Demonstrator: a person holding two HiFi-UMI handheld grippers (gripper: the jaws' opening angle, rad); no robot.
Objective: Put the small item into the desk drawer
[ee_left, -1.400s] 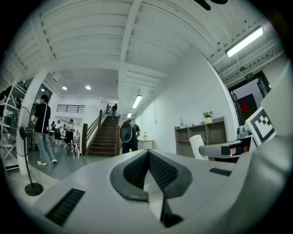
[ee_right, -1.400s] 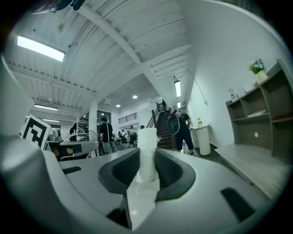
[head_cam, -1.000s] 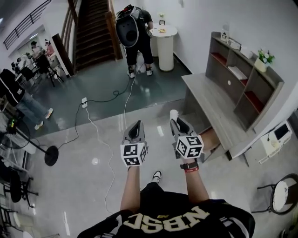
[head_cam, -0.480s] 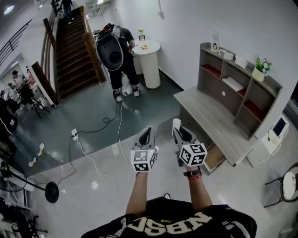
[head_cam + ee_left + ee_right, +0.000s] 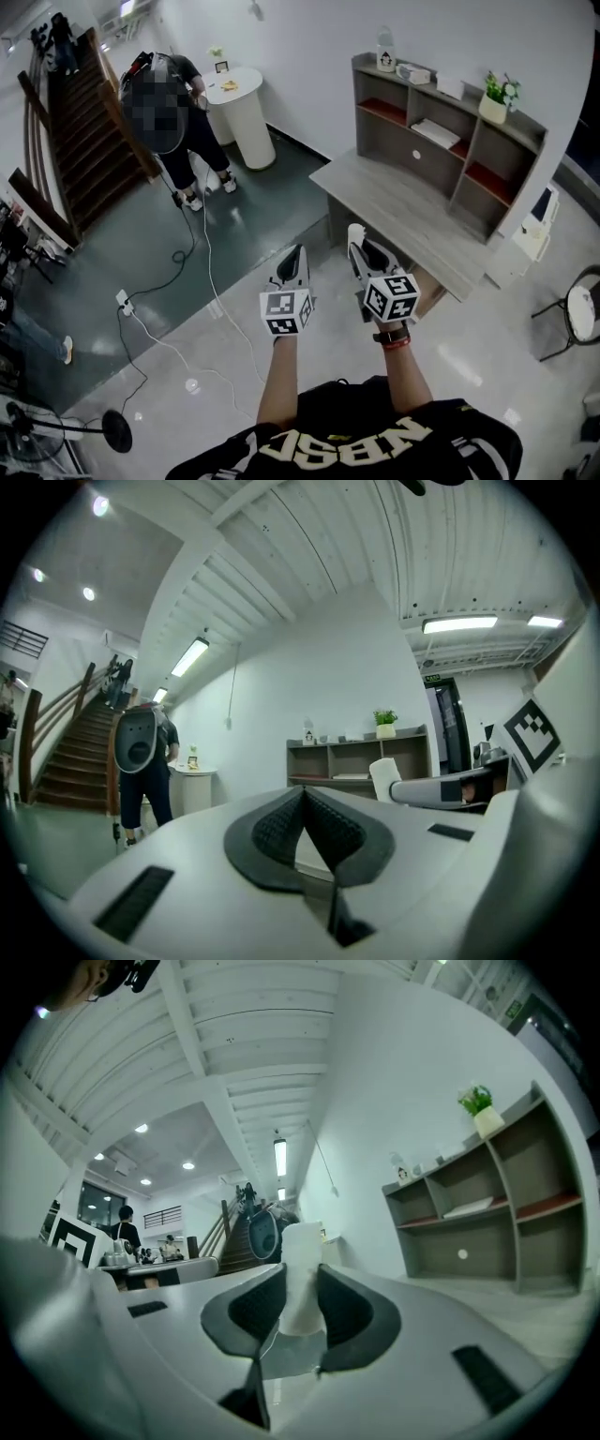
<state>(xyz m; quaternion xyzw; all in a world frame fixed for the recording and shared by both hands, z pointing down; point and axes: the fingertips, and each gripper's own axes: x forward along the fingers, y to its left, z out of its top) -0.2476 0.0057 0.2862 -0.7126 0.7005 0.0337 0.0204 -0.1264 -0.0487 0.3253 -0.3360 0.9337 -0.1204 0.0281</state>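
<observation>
Two grippers are showing at the head view's centre. The right gripper (image 5: 300,1299) is pinching one small white item (image 5: 302,1274) upright between its jaws, just below the single grey desk (image 5: 403,211). The left gripper (image 5: 302,796) is showing its jaws pressed together with nothing between them. One person (image 5: 178,127) is standing at upper left.

Desk (image 5: 412,216) grey woodgrain. Shelf unit (image 5: 424,159) on desk: grey, red shelf boards. Small item (image 5: 302,1279) plain white. Plant (image 5: 497,89) above desk green.

item (image 5: 302,1274) btm hidden in jaws, chair (image 5: 580,314) cropped
</observation>
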